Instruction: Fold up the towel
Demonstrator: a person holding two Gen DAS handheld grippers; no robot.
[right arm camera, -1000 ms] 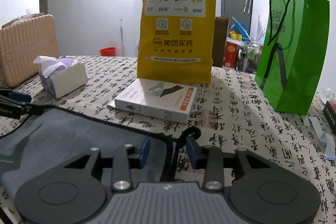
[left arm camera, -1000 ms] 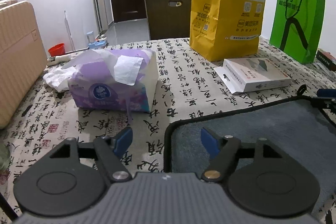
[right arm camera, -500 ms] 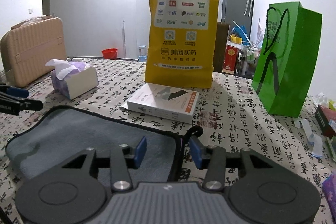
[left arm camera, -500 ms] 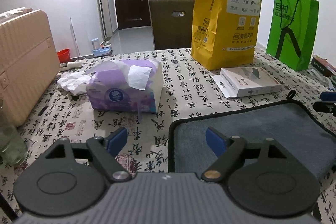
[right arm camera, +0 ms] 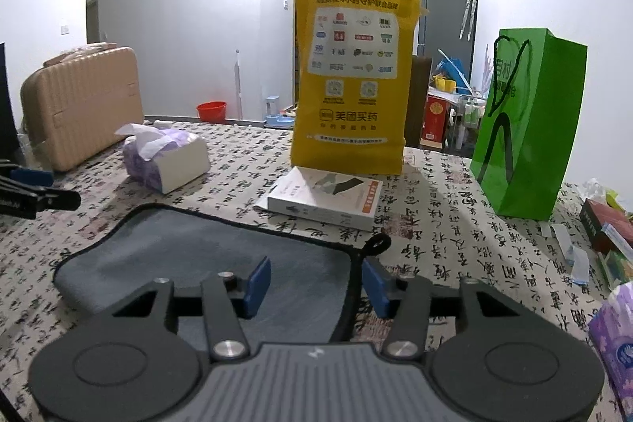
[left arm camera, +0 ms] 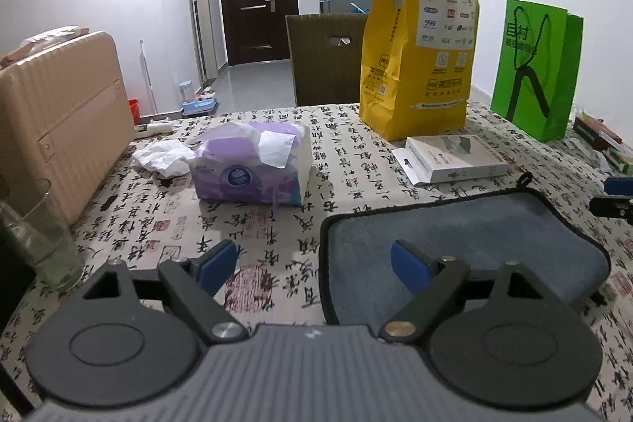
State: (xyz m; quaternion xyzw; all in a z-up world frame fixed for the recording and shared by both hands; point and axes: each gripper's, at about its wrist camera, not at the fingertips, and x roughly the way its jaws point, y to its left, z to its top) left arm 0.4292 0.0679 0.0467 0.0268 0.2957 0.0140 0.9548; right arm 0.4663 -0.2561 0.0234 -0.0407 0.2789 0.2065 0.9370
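Note:
A grey towel (left arm camera: 474,236) with a black edge lies folded on the calligraphy-print tablecloth; it also shows in the right wrist view (right arm camera: 205,256). My left gripper (left arm camera: 314,263) is open and empty, above the towel's left edge. My right gripper (right arm camera: 316,283) is open and empty, above the towel's right edge by its hanging loop (right arm camera: 378,244). The right gripper's tip shows at the right of the left wrist view (left arm camera: 613,198). The left gripper's tip shows at the left of the right wrist view (right arm camera: 35,194).
A purple tissue pack (left arm camera: 253,165), a white flat box (left arm camera: 455,159), a yellow paper bag (left arm camera: 419,54) and a green bag (left arm camera: 534,66) stand beyond the towel. A glass (left arm camera: 39,240) and a beige suitcase (left arm camera: 59,113) are at the left.
Both grippers have risen and drawn back from the towel. The right gripper's jaws have opened wider. The towel lies still.

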